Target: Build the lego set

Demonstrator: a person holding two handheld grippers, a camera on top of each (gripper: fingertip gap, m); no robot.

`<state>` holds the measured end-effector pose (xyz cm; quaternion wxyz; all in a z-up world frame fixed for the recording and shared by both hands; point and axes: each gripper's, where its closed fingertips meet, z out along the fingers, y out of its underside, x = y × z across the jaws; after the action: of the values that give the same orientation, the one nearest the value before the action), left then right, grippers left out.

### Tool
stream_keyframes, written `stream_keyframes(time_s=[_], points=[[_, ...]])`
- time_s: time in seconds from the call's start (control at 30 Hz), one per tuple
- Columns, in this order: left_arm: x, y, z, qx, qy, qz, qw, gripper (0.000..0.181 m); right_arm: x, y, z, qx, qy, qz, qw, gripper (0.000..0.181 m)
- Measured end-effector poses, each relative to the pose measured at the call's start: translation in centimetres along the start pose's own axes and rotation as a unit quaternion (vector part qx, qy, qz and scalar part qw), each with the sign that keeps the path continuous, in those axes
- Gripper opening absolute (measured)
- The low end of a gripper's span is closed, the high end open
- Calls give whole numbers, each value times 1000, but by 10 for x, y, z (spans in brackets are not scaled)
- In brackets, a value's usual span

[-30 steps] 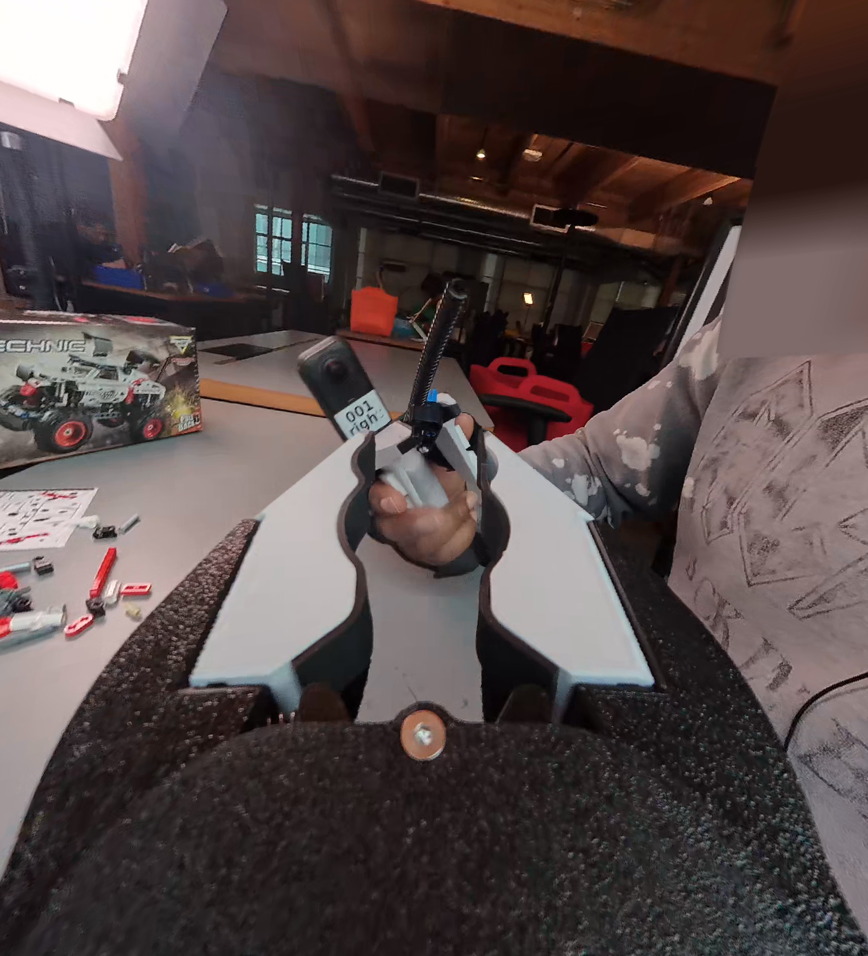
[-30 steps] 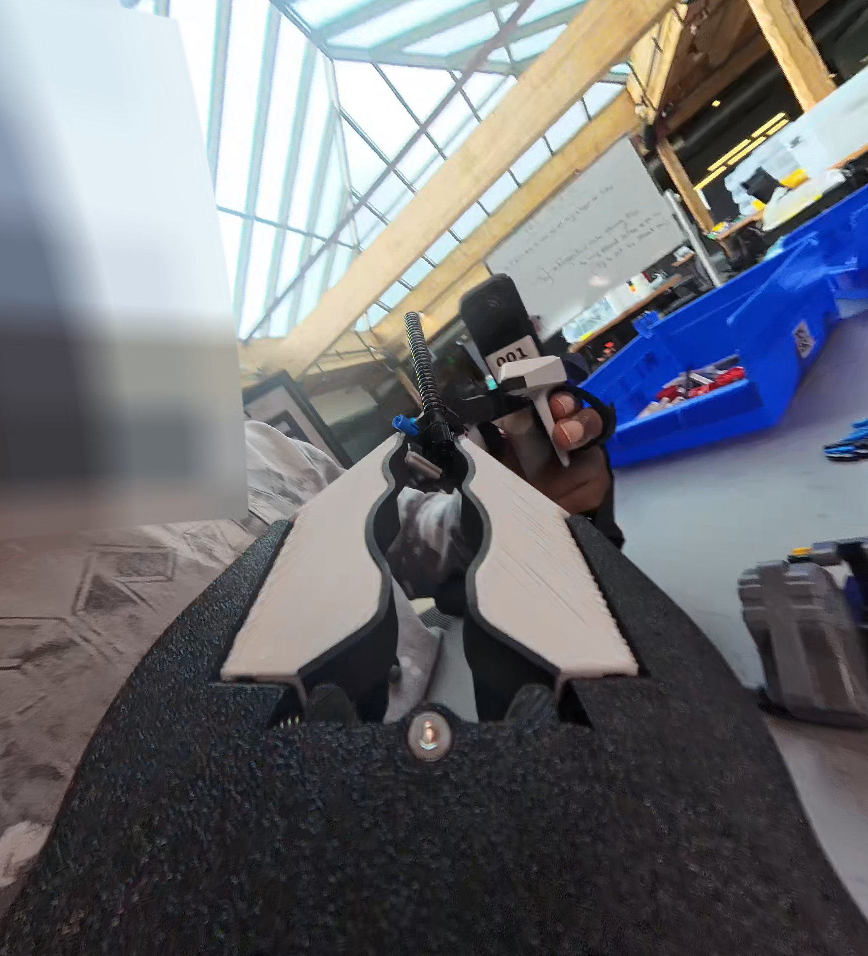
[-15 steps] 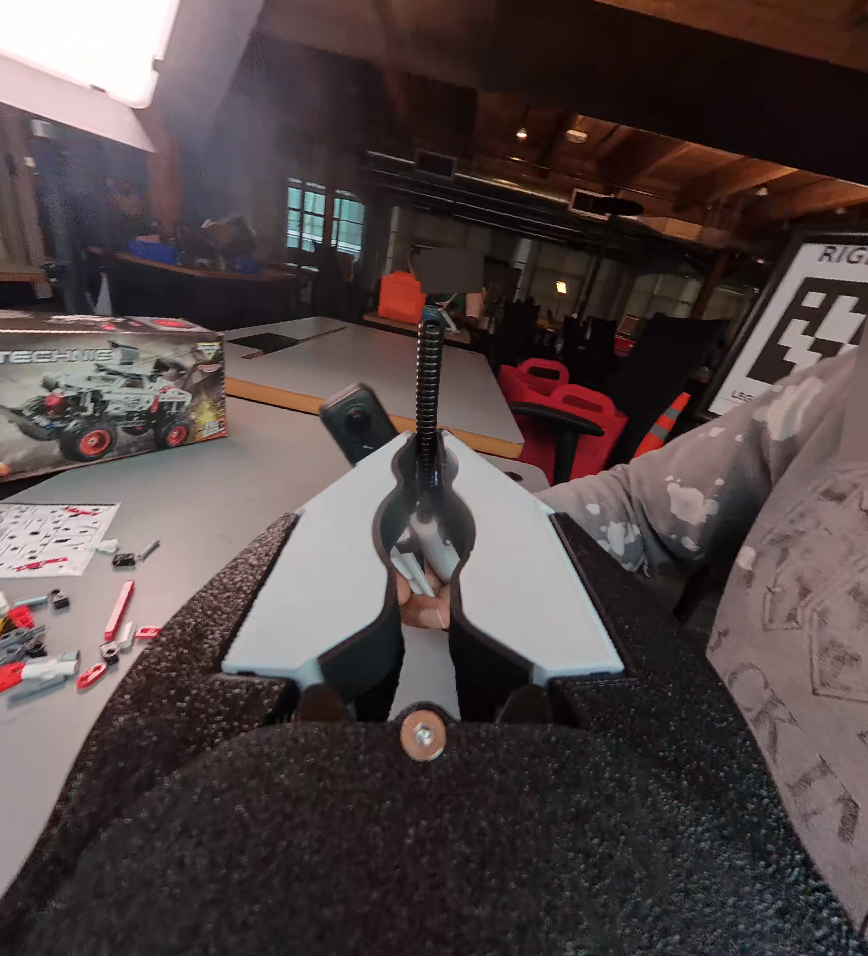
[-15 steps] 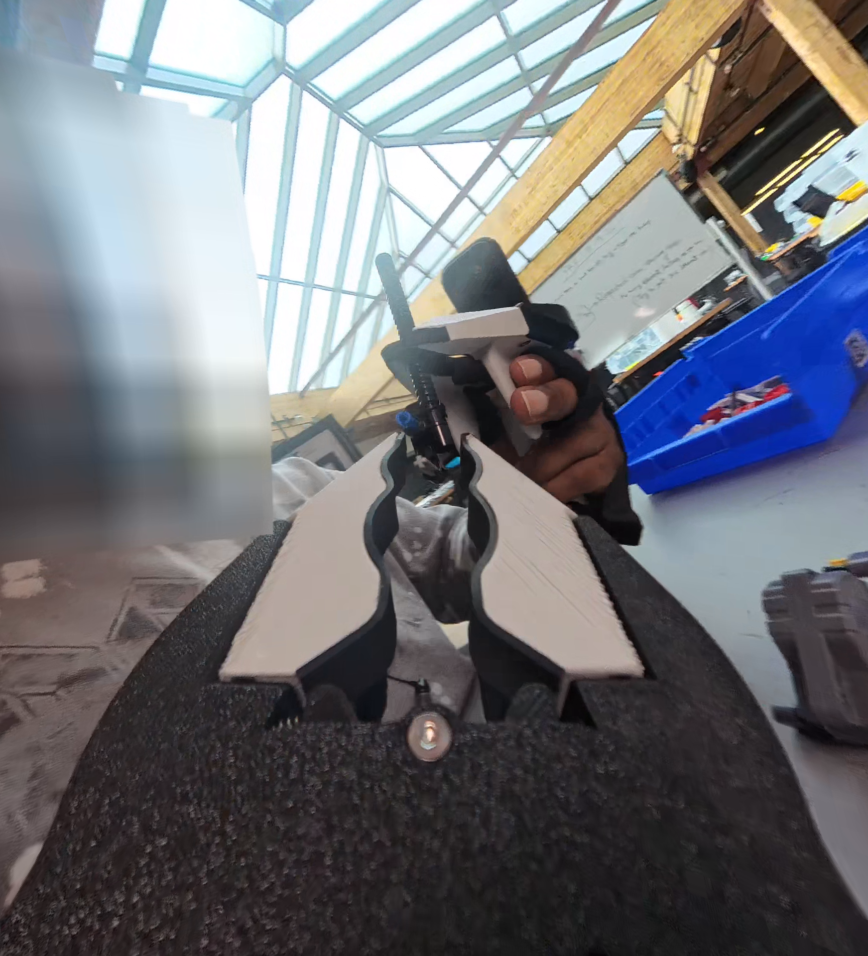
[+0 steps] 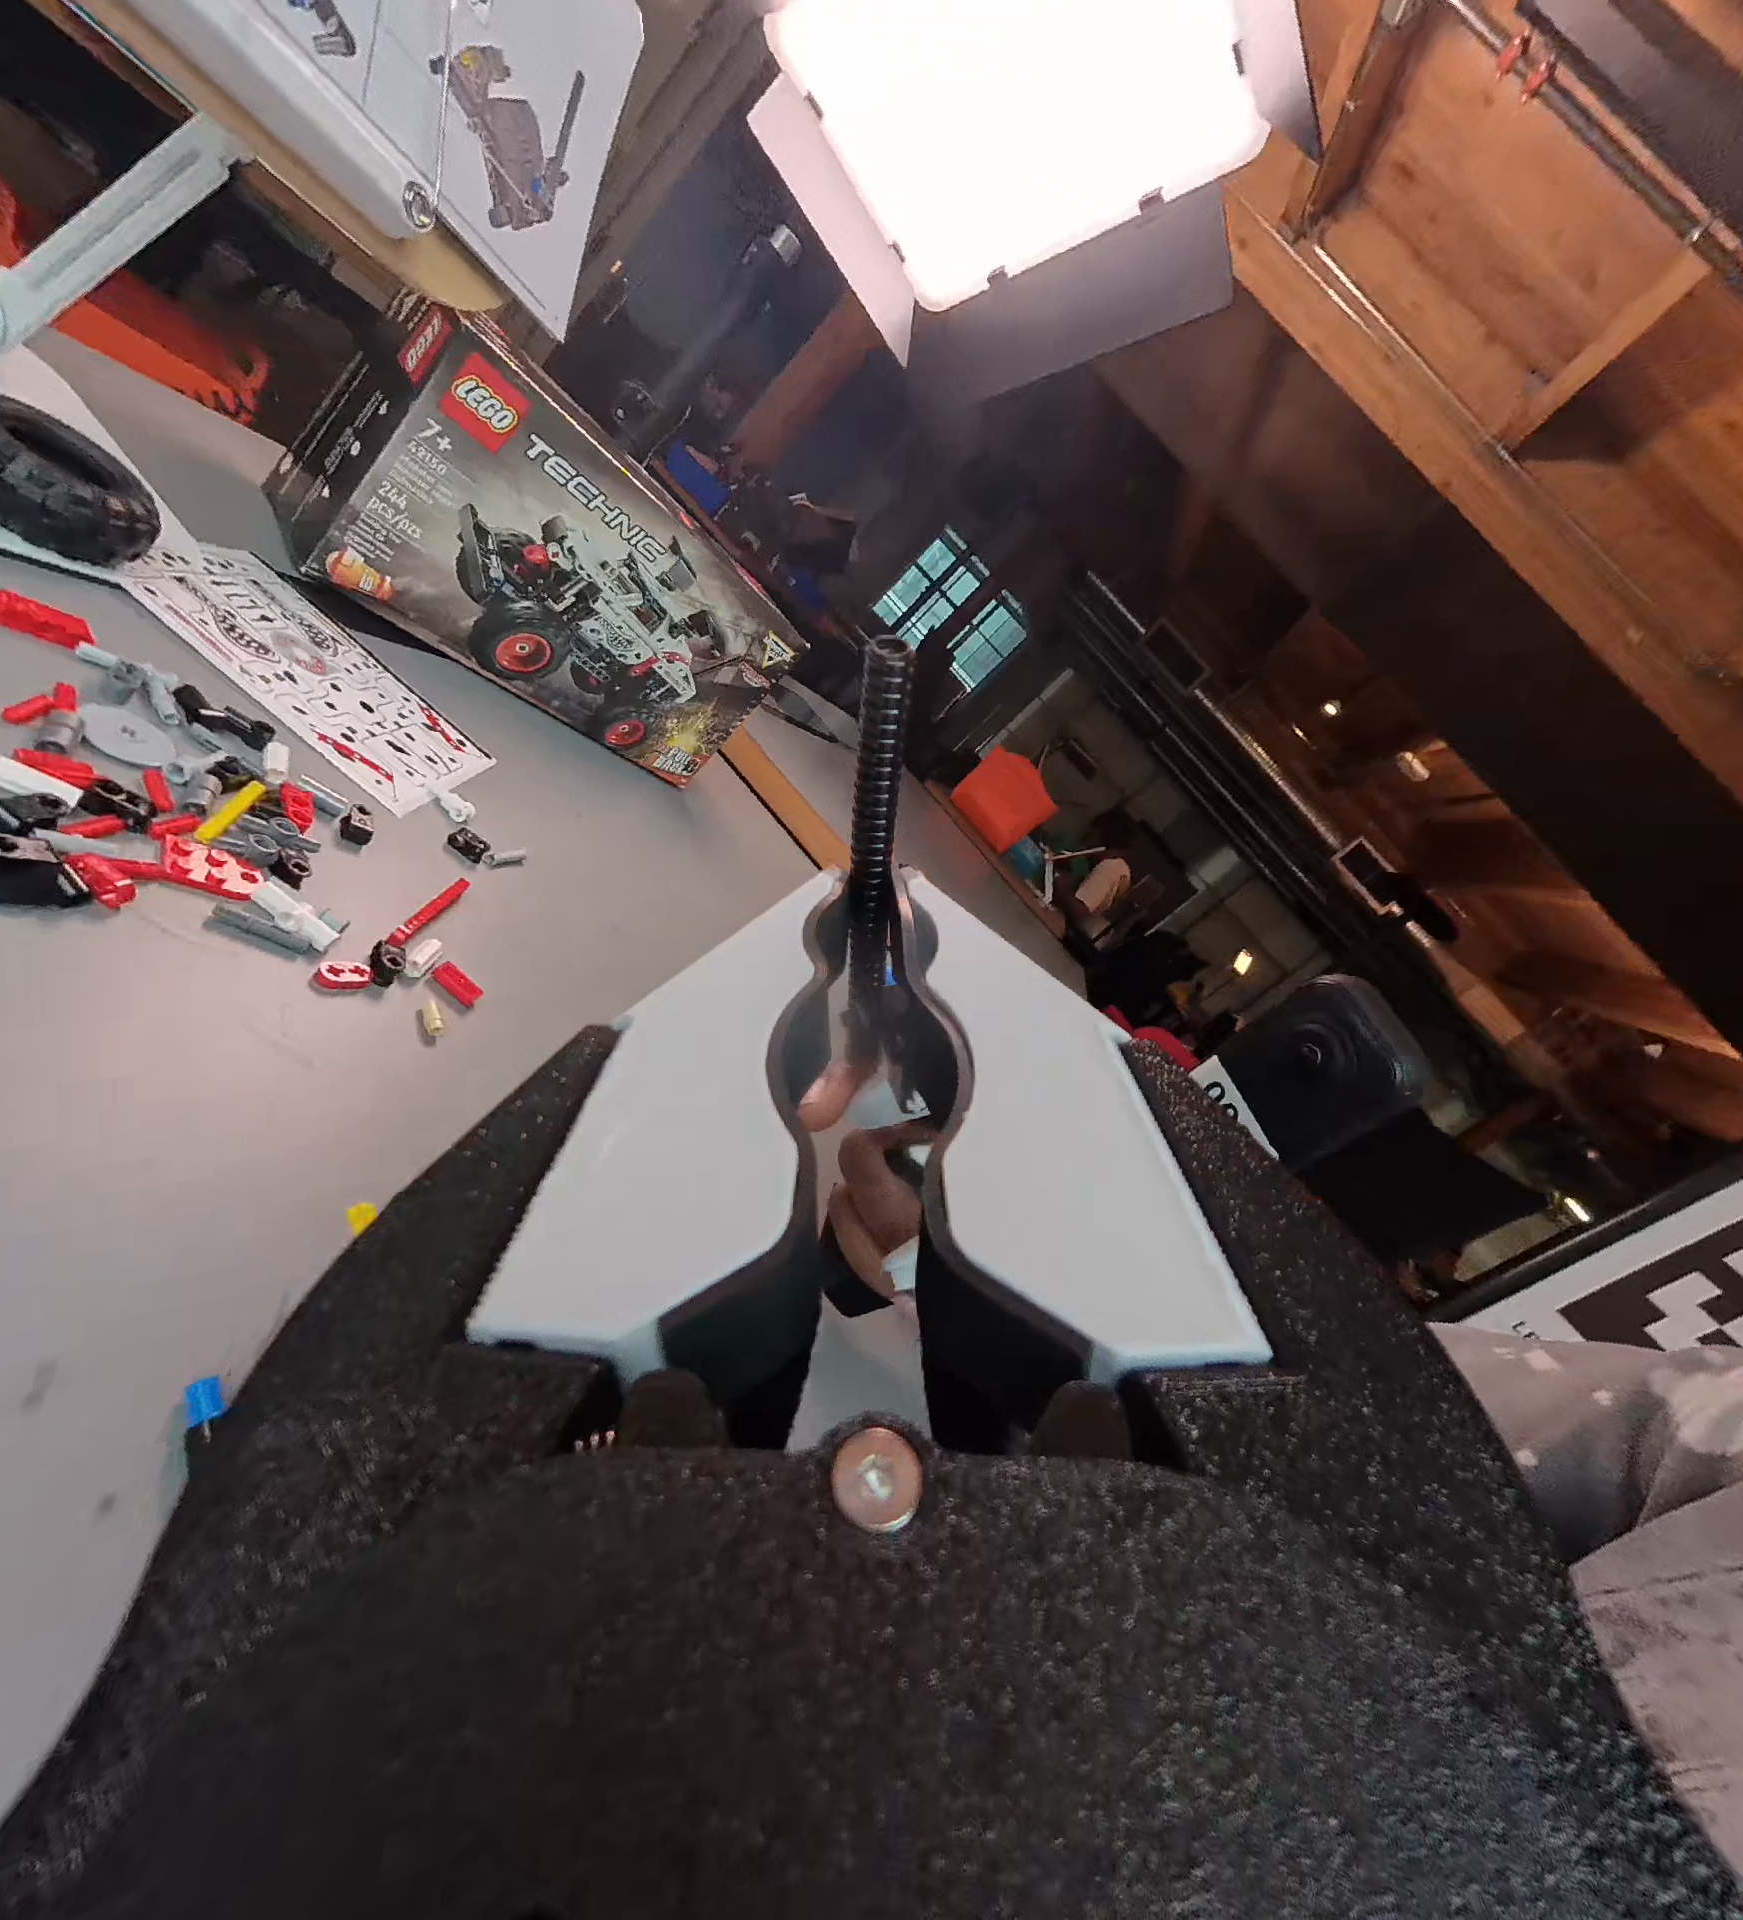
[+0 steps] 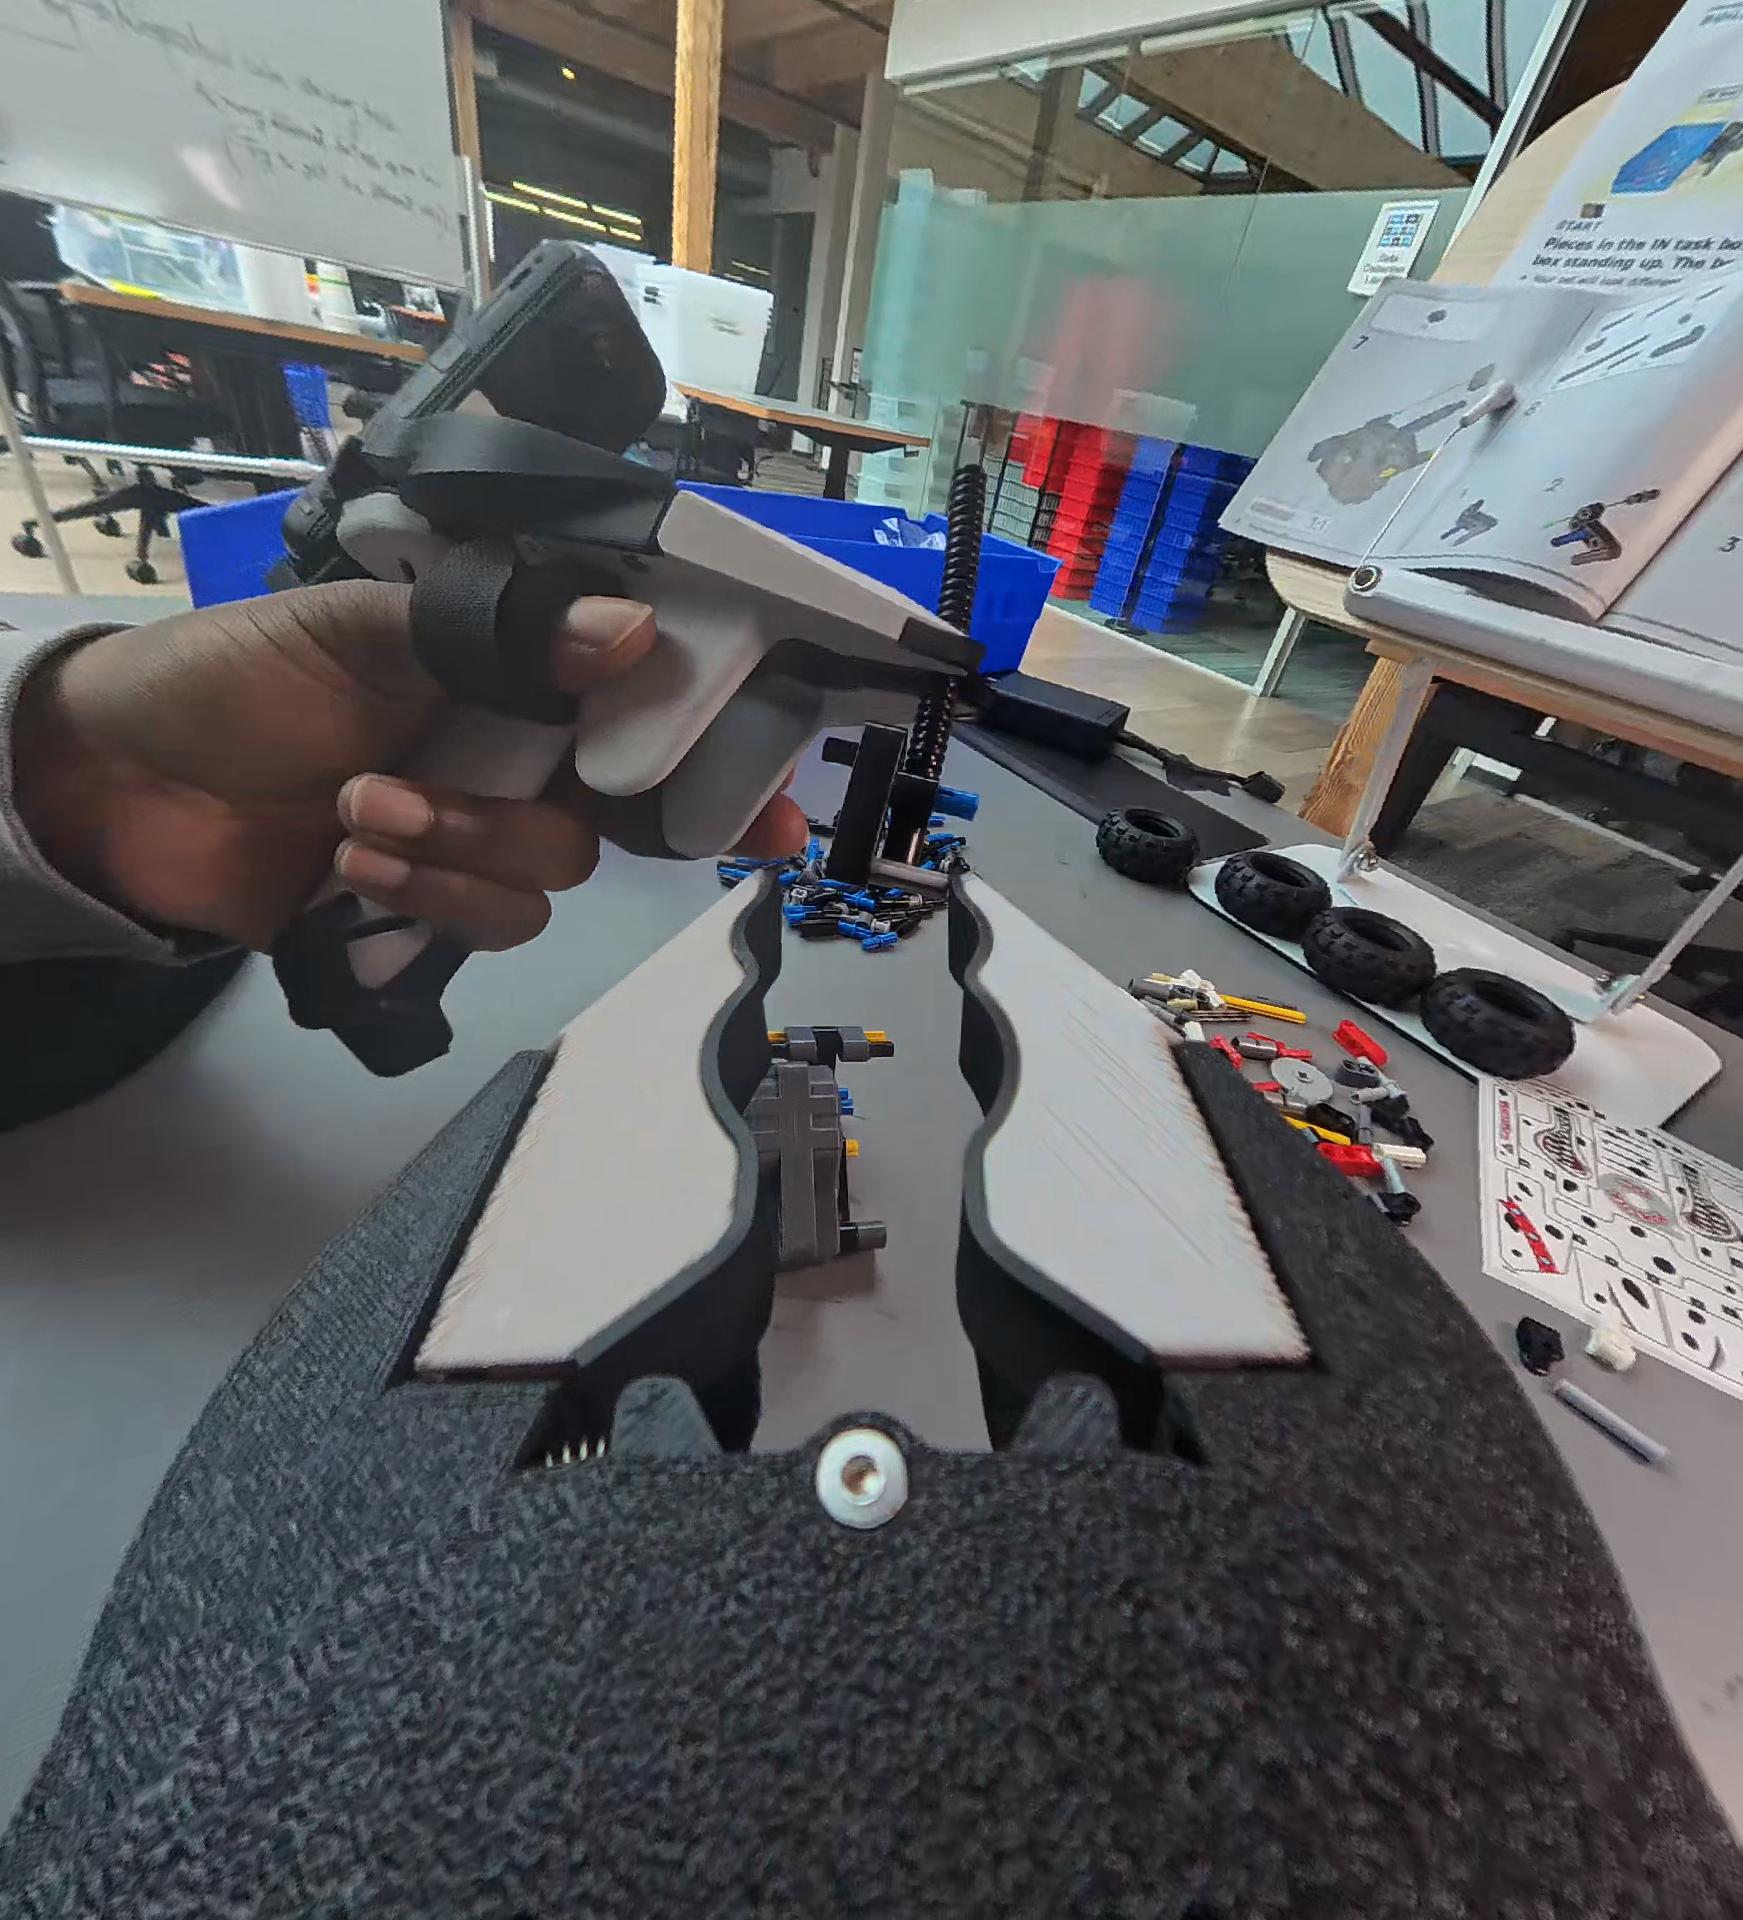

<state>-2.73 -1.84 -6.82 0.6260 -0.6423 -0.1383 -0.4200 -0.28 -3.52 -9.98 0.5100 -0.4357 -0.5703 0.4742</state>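
A: What is the left gripper [image 5: 872, 891] doing?

B: Its jaws are clamped on a black ribbed hose [image 5: 877, 769], which sticks up past the tips. In the right wrist view the same gripper [image 6: 934, 665], held in a hand [image 6: 254, 758], grips that hose [image 6: 958, 561] partway along, with a small black lego sub-assembly [image 6: 882, 800] hanging at its lower end above a heap of blue and black pins [image 6: 862, 909].

A: And the right gripper [image 6: 862, 894]?

B: Released, jaws apart, nothing between them. A grey lego chassis block [image 6: 810, 1143] sits on the grey table [image 6: 171, 1299] in the gap below.

A: Where are the other parts?

B: Red, grey and yellow pieces [image 6: 1293, 1081] lie right of the fingers, beside a sticker sheet [image 6: 1656, 1247]. Four black tyres [image 6: 1366, 951] line a white stand base holding the open instruction booklet [image 6: 1573, 436]. The set's box [image 5: 534, 582] lies farther back on the table.
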Motion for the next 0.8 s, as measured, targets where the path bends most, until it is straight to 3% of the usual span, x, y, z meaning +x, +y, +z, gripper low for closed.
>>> stream_keyframes(time_s=[0.07, 0.23, 0.37, 0.5, 0.8], points=[[-3, 1, 0, 4, 1, -24, 1000, 6, 4, -1, 0, 4, 7, 8, 1000, 23], [-6, 3, 1, -1, -13, -17, 1000, 6, 4, 1, -1, 3, -2, 24, 1000, 23], [-3, 3, 1, -7, -2, -11, 1000, 7, 2, -3, -4, 24, -42, 95, 994, 22], [11, -1, -2, -10, 35, 17, 999, 24, -3, -17, -11, 72, -111, 191, 973, 22], [26, -11, -14, 4, 82, 39, 996, 25, 0, -35, -23, 127, -170, 283, 935, 22]])
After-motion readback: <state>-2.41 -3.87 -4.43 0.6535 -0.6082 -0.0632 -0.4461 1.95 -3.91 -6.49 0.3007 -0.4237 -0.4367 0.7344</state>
